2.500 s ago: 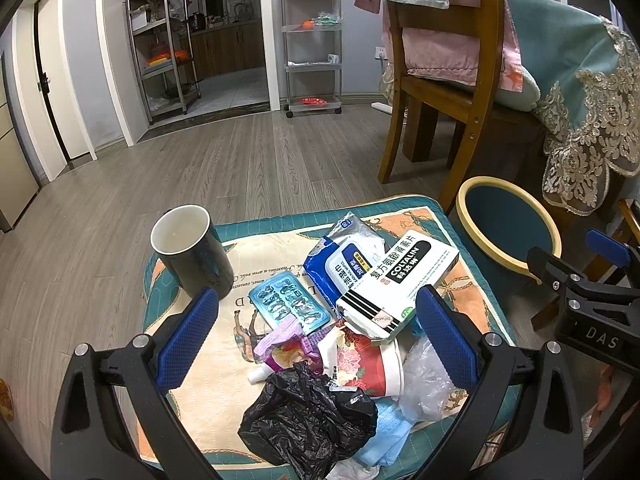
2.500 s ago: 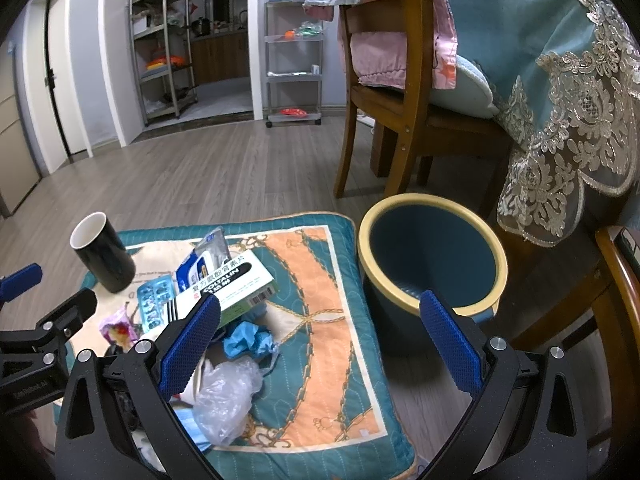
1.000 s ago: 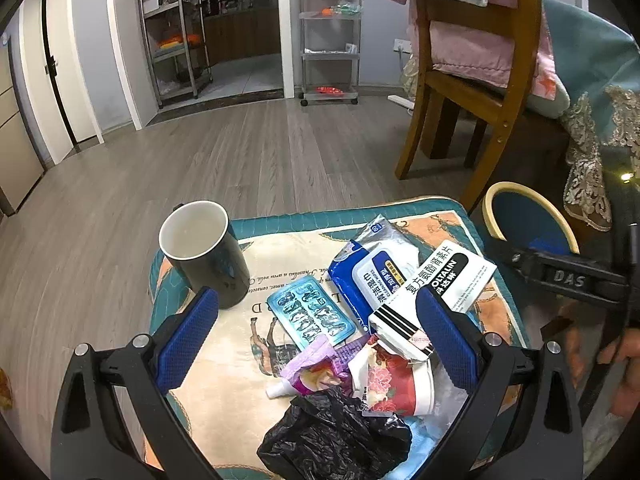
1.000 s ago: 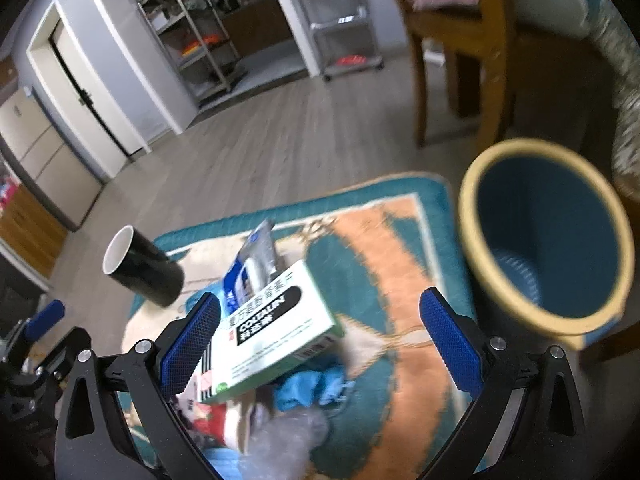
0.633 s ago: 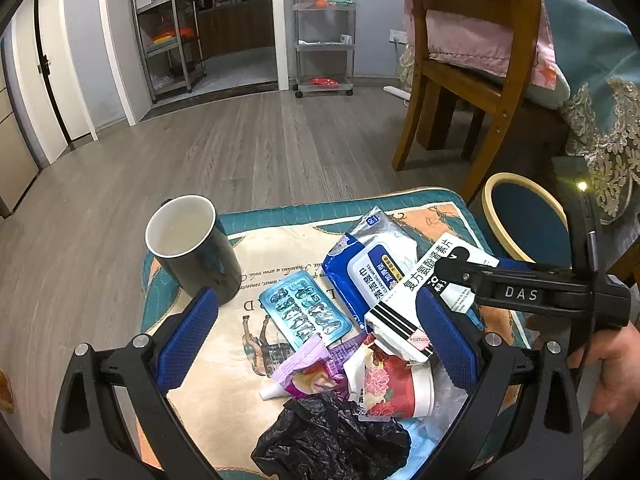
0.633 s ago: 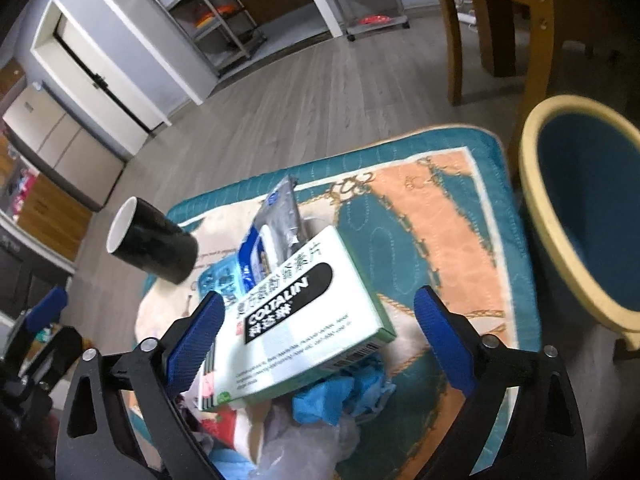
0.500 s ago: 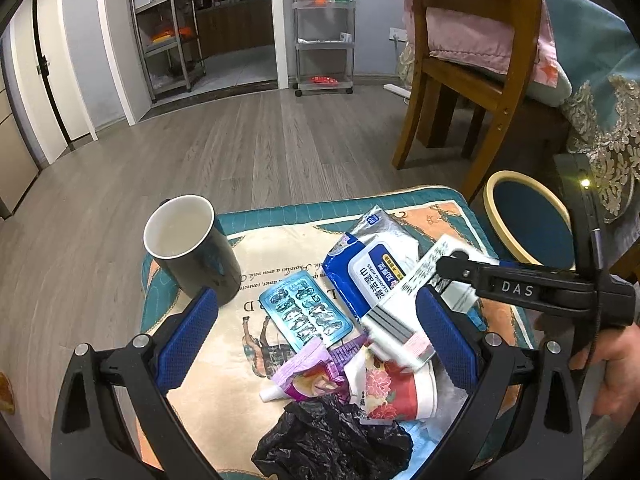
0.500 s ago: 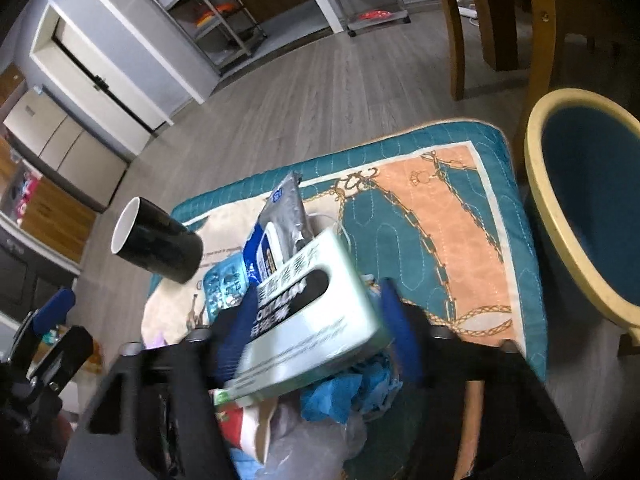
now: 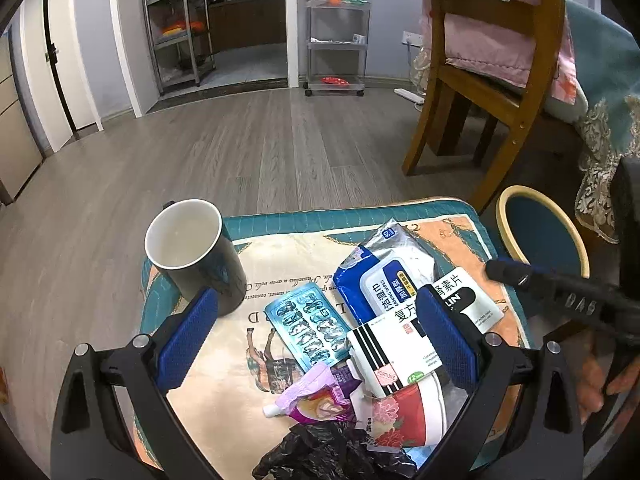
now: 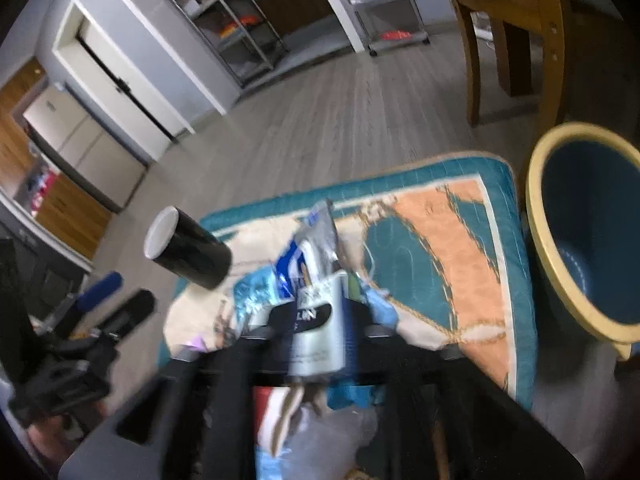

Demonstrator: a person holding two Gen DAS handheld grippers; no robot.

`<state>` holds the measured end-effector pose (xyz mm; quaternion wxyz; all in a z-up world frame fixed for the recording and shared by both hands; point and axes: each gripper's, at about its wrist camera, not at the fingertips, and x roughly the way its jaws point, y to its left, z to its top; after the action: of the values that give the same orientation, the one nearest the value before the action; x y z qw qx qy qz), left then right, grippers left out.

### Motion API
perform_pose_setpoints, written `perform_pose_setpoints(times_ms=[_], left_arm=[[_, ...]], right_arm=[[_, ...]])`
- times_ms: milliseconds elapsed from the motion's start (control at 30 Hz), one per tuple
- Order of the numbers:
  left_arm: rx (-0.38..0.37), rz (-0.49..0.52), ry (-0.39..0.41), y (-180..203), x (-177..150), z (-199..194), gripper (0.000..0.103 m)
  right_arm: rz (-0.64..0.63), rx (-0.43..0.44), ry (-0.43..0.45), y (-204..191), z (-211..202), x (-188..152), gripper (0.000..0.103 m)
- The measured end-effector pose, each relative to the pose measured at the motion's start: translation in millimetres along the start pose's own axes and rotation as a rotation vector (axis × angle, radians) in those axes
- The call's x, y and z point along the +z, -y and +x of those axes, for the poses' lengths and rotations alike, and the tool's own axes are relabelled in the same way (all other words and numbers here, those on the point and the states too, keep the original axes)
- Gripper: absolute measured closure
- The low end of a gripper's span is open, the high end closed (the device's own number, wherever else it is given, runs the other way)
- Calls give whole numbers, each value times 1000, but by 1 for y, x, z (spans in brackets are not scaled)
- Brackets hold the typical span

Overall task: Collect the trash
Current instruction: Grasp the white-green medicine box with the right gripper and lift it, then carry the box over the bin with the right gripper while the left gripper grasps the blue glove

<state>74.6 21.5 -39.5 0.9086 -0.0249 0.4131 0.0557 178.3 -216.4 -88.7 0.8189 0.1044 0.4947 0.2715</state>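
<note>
A: What colours are on the cushion [image 9: 280, 248]?

B: A teal border, a cream middle with a printed horse figure and dark lettering, and orange corners crossed by a chain pattern.

A: And the trash on it?

B: The medicine box [image 9: 424, 332] is white with black stripes, a black label patch and a green edge. The wipes pack [image 9: 384, 276] is blue, white and silver. The blister pack [image 9: 310, 328] is shiny teal. There is a crumpled black plastic bag [image 9: 332, 456], a purple-pink sachet [image 9: 316, 396] and a white paper cup [image 9: 404, 412] with red and pink flowers.

A: The mug [image 9: 192, 252]?

B: Black outside, white inside.

A: The bin [image 10: 584, 232]?

B: Dark teal-blue with a pale yellow rim.
</note>
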Motion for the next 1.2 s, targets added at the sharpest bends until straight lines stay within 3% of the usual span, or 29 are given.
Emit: perform_pose_setpoints(times_ms=[33, 67, 167, 300, 333, 367, 467, 667, 933, 1067, 1200], left_arm=[[-1, 6, 2, 1, 0, 0, 6], [-2, 11, 3, 2, 0, -1, 6], [-1, 26, 8, 4, -1, -3, 6], [2, 29, 3, 2, -2, -4, 6], [3, 27, 2, 1, -2, -4, 6], [2, 24, 2, 1, -2, -4, 6], [3, 25, 2, 2, -1, -4, 6], [0, 20, -1, -1, -2, -5, 6], [19, 26, -15, 1, -14, -10, 6], [29, 55, -36, 12, -26, -10, 6], [-24, 160, -21, 44, -33, -8, 6]], right_arm=[[9, 0, -11, 1, 3, -2, 47], [14, -4, -26, 2, 9, -4, 42], [-6, -36, -66, 2, 22, -9, 41], [16, -5, -118, 4, 35, -14, 41], [26, 16, -126, 5, 37, -15, 41], [31, 31, -131, 4, 38, -16, 53], [44, 71, -126, 2, 35, -17, 68], [21, 140, -61, -15, 11, -9, 81], [20, 137, 107, -21, -47, 10, 83], [-7, 56, 197, -23, -79, 16, 83], [-28, -37, 260, -19, -103, 11, 83]])
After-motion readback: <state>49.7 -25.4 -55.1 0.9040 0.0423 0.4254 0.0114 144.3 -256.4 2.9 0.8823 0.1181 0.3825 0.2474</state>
